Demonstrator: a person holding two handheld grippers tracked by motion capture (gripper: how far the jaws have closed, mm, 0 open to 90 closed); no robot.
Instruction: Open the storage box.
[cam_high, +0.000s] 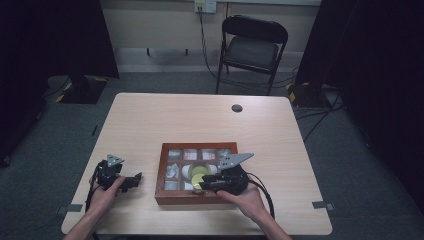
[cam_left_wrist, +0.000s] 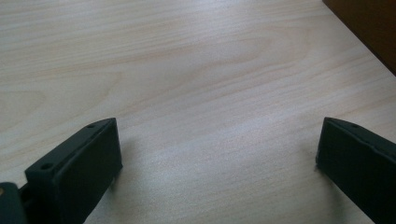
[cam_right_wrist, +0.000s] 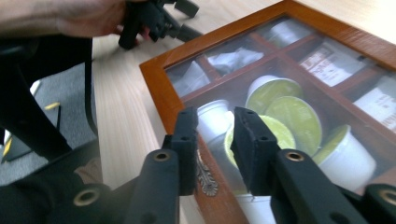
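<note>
A brown wooden box (cam_high: 182, 199) with a glass lid lies at the front middle of the table. Behind the glass are pods with yellow-green lids (cam_right_wrist: 294, 116) and wrapped sachets (cam_right_wrist: 329, 60). My right gripper (cam_high: 204, 186) hovers over the box's front part. In the right gripper view its jaws (cam_right_wrist: 215, 116) stand close together with a narrow gap and nothing between them, just above the glass near a small metal latch (cam_right_wrist: 205, 176). My left gripper (cam_high: 136, 179) rests left of the box, and its jaws (cam_left_wrist: 219, 123) stand wide open over bare tabletop.
The pale wooden table (cam_high: 200, 125) has a round cable grommet (cam_high: 237, 108) at the back. A black folding chair (cam_high: 252, 47) stands beyond the far edge. Cables trail from both grippers toward the person. A corner of the box (cam_left_wrist: 369, 28) lies to the right of the left jaws.
</note>
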